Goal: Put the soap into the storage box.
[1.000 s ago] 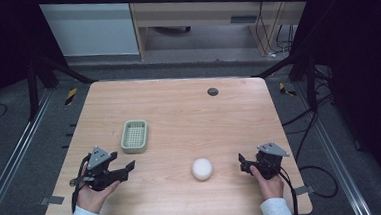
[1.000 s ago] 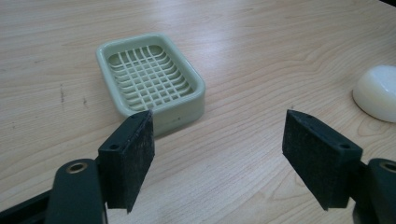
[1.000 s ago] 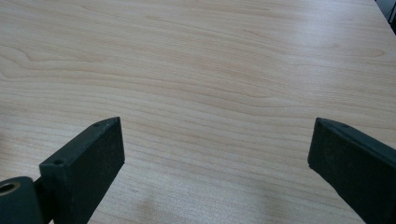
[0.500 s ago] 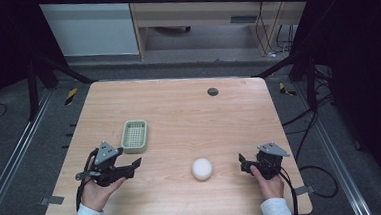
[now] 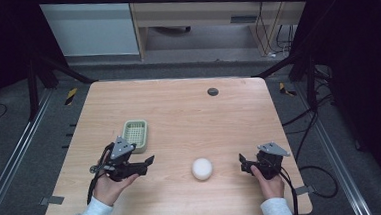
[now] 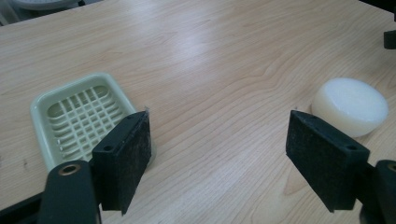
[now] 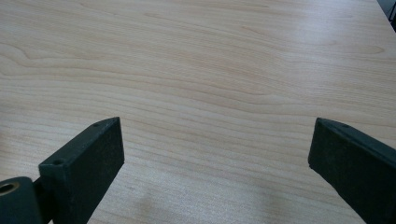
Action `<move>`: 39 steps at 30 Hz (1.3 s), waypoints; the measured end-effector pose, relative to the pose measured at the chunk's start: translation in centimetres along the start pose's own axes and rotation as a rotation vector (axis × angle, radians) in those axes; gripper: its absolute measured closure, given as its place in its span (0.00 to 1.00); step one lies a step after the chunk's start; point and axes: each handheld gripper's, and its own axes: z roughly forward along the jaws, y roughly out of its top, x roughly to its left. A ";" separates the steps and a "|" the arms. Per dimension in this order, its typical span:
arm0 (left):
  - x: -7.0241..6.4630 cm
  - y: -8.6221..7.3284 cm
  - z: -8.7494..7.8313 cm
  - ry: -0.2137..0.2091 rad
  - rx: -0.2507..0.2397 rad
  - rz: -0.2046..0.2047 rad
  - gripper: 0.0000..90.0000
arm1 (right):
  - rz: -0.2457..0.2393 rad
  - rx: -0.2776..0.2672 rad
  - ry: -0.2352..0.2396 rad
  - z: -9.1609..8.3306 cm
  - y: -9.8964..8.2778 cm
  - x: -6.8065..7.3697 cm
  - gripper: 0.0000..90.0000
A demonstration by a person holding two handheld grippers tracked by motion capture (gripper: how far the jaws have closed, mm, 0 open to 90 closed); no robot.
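Left tool (image 5: pixel 149 162): jaws just opening, wide, nothing between (near green tray (image 5: pixel 135 135))
Right tool (image 5: pixel 243 163): wide, nothing held
White puck (image 5: pixel 202 168): on bench (image 5: pixel 189 112), between tools

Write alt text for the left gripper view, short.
The left gripper hangs open over a light wooden table with nothing between its two black jaws. A pale green slotted soap dish lies beyond one jaw, and a round white soap bar beyond the other.
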 end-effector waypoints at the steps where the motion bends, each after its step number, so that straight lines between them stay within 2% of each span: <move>1: -0.2 0.1 0.1 -0.004 0.003 0.007 0.25 | 0.000 0.000 0.000 0.0 0.0 0.0 0.04; 11: -1.7 1.0 1.3 -0.040 0.005 0.034 0.25 | 0.000 0.003 0.002 0.0 0.0 0.0 0.04; 17: -2.7 1.3 2.4 -0.064 0.022 0.051 0.25 | 0.000 0.002 0.001 0.0 0.0 0.0 0.04; 31: -4.5 2.4 4.0 -0.110 0.033 0.084 0.25 | 0.005 0.009 0.017 0.1 -0.1 -0.1 0.04; 39: -5.3 2.9 4.8 -0.133 0.038 0.100 0.24 | 0.001 0.012 0.010 0.2 0.0 -0.2 0.04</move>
